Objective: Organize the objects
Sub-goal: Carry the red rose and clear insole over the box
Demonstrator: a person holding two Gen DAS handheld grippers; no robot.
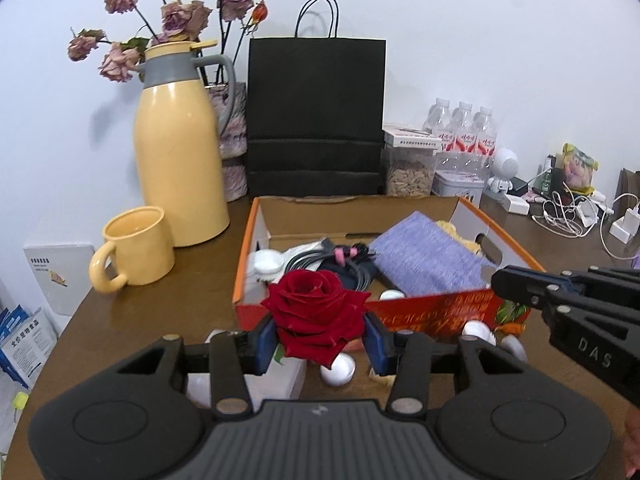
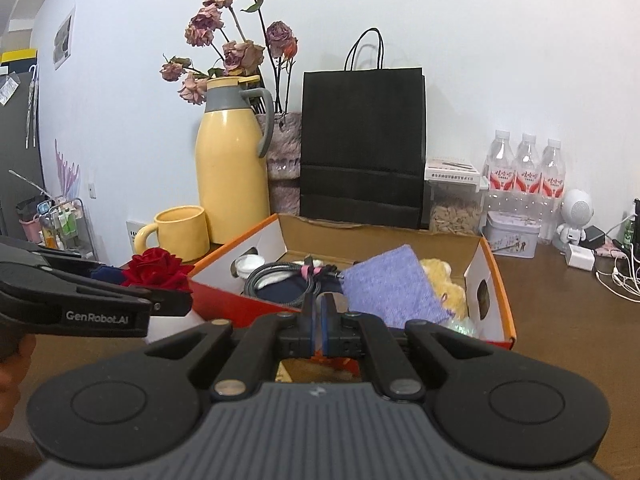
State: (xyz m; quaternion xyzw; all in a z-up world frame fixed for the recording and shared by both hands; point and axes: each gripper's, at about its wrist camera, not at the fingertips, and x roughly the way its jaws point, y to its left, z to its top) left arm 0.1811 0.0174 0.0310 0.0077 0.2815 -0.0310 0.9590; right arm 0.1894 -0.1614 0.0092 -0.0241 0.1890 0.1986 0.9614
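Between your left claw's (image 1: 320, 334) blue pads sits one red rose (image 1: 316, 312), pinched at the bloom, so that claw is about half open and clamped on the flower. You're holding it just in front of the box's (image 1: 440, 308) red near wall, above the table (image 1: 192, 264). From the right camera you can see the same rose (image 2: 157, 269) poking out past the left claw, left of the box (image 2: 496, 280).

Your right claw (image 2: 319, 316) is squeezed together, pads nearly touching, with nothing between them. It hangs at the box's near edge, and in the left view it (image 1: 500, 278) comes in from the right over the box's near right corner.

Count-wise, inside the box: one purple cloth (image 1: 430, 258), one coiled cable (image 1: 340, 260) with a pink tie, one white round lid-looking thing (image 1: 267, 261), and something yellow and fluffy (image 2: 444, 280) by the right wall. A few white round bits (image 1: 338, 368) lie on the table in front of the box; I can't count them properly since the claw covers some.

Further back you've got one yellow mug (image 1: 134, 248), one yellow thermos (image 1: 180, 148), one black paper bag (image 1: 316, 116), a bunch of dried roses (image 1: 176, 12), and three water bottles (image 1: 464, 128) in a row.
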